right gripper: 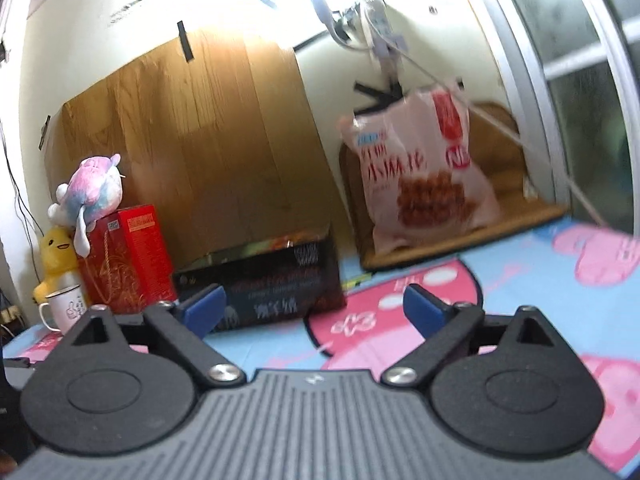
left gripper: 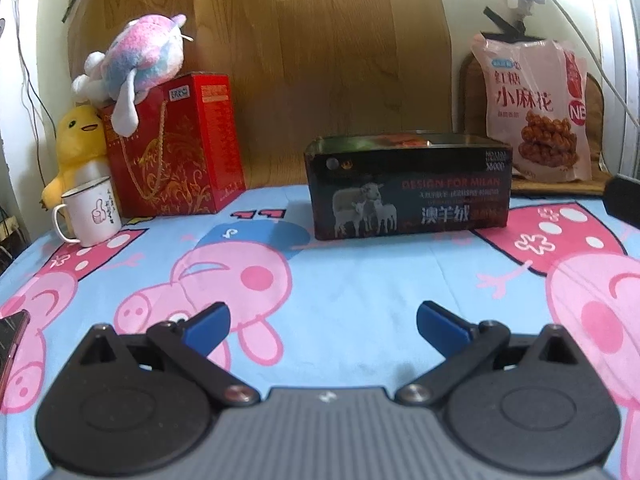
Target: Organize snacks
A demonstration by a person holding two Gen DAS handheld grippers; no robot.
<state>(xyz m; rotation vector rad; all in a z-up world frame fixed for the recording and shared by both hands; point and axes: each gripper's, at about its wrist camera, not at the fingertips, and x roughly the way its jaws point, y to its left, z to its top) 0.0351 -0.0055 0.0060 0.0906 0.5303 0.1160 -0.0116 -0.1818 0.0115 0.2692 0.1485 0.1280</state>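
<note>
Left tool [left gripper: 323,322] and right tool [right gripper: 314,309] are both released, holding nothing. The pink snack bag [left gripper: 534,110] stands upright behind the open dark box [left gripper: 408,188] on the cartoon-print sheet [left gripper: 360,288], against the wall.

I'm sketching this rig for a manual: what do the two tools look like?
Both match: the left tool and right tool each have two blue fingertip pads on black linkage arms with silver screws, round black hubs, and a ribbed grey body bearing a small white mark.
</note>
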